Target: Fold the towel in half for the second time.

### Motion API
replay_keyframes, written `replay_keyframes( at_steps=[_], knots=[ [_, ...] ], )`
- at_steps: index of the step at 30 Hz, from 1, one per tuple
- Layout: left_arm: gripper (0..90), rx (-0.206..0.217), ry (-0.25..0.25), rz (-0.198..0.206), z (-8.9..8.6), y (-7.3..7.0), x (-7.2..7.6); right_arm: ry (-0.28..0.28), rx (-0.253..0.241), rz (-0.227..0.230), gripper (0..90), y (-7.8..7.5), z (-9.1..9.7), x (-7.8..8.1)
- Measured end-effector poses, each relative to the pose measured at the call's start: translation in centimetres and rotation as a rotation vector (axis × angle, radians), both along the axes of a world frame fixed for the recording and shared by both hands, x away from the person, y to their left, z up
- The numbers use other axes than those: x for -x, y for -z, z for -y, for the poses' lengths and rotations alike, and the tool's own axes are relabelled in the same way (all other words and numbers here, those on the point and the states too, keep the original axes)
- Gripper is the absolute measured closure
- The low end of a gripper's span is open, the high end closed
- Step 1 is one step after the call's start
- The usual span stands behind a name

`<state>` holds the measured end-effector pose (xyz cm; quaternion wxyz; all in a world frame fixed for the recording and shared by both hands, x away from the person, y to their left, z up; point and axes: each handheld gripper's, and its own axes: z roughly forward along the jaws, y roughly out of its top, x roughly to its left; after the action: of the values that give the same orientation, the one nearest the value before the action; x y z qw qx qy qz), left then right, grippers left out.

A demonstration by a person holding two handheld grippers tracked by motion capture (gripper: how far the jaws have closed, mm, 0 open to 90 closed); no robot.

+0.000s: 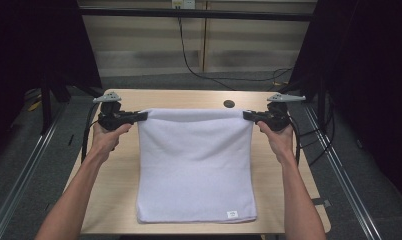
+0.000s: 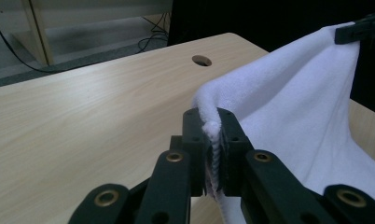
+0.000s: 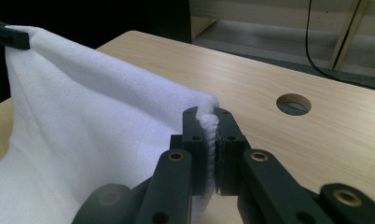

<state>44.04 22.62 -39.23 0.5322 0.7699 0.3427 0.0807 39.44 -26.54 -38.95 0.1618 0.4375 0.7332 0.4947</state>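
A dim room with dark curtains at either side surrounds a light wooden table (image 1: 114,200), which has a round cable hole (image 1: 229,104) near its far edge. A white towel (image 1: 196,165) lies spread down the middle of the table, with a small label (image 1: 232,214) at its near right corner. The person's forearms come in from below. The left gripper (image 1: 141,116) is clamped on the towel's far left corner, and the right gripper (image 1: 249,116) is clamped on its far right corner. Each gripper view shows the cloth's edge pinched tightly between the black jaws. The far edge is raised off the table and stretched between the two grippers, while the near part rests flat. Judging by this, both corners are secured and the lift has begun; folding the far edge toward the near edge and releasing it seem to remain.
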Motion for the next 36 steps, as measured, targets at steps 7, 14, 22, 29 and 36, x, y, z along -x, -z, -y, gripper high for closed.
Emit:
replay_keyframes(
  at_steps=[7,14,22,29,36],
  knots=[
    [84.0,0.004,0.024,0.008,1.0,0.1,-0.8,0.032,-0.023,-0.010,85.4,-0.5,1.0,-1.2],
    [84.0,0.009,0.035,0.017,0.7,0.8,0.4,0.007,-0.020,-0.005,85.5,0.2,1.0,-0.3],
    [83.9,0.016,0.048,0.012,-0.2,2.3,2.8,-0.050,-0.031,0.005,85.5,1.1,1.0,2.4],
    [83.8,0.039,0.060,0.029,-0.7,2.6,5.1,-0.084,-0.028,0.022,85.5,1.7,0.8,4.8],
    [83.8,0.052,0.072,0.024,-1.2,3.4,7.2,-0.121,-0.010,0.031,85.4,2.2,0.6,7.4]
  ],
)
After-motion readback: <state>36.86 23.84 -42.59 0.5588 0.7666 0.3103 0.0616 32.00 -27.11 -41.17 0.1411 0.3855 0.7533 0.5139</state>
